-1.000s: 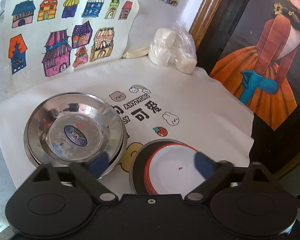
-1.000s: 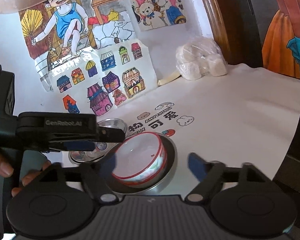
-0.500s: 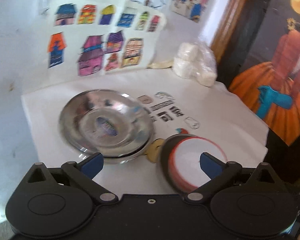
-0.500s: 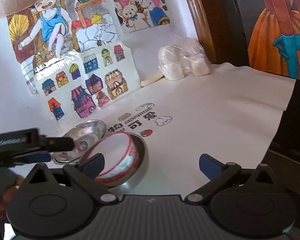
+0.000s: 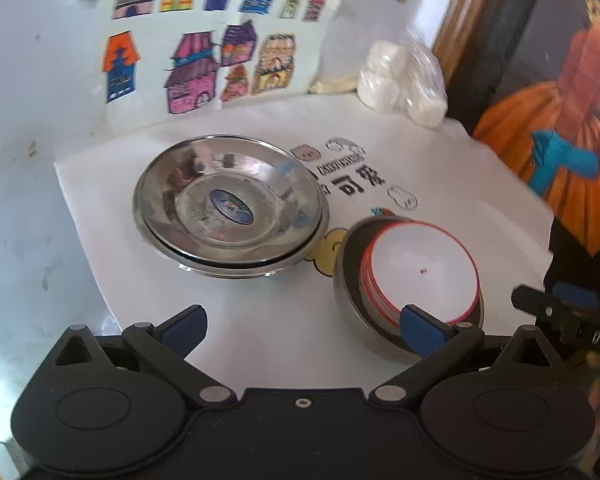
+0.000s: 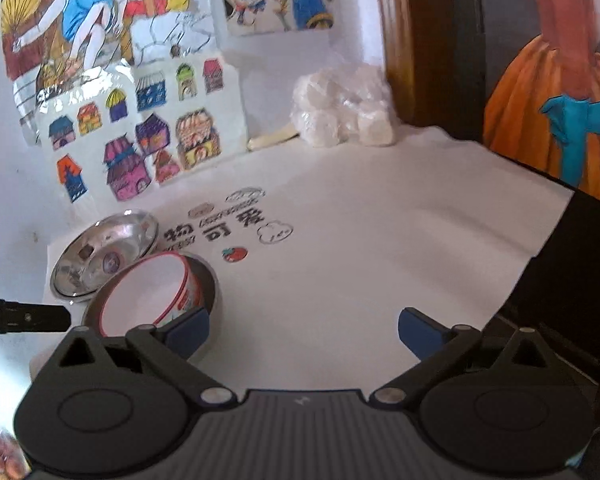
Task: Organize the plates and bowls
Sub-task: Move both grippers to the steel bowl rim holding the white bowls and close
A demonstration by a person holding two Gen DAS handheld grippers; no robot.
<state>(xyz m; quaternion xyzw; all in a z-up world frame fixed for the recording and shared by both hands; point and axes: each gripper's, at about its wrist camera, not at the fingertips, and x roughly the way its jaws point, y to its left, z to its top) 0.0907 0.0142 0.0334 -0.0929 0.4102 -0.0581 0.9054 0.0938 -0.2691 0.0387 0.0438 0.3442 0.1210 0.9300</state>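
Desk sorted into two stacks, both sets of fingers released.
On the white cloth [image 5: 440,184] I saw nested steel plates [image 5: 230,204] at ten o'clock and the red-rimmed bowl [image 5: 420,268] inside a steel bowl [image 5: 350,280] at one; my left gripper [image 5: 302,322] and right gripper [image 6: 304,334] gripped nothing, so I judged stacking finished, with only pulling clear left.

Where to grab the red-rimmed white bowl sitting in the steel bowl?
Pinch the red-rimmed white bowl by its rim, probably the near-right arc, one finger inside, coming from above. It nests inside the steel bowl, whose wall hides its sides; only the rim stands proud. Right gripper is open, closest.
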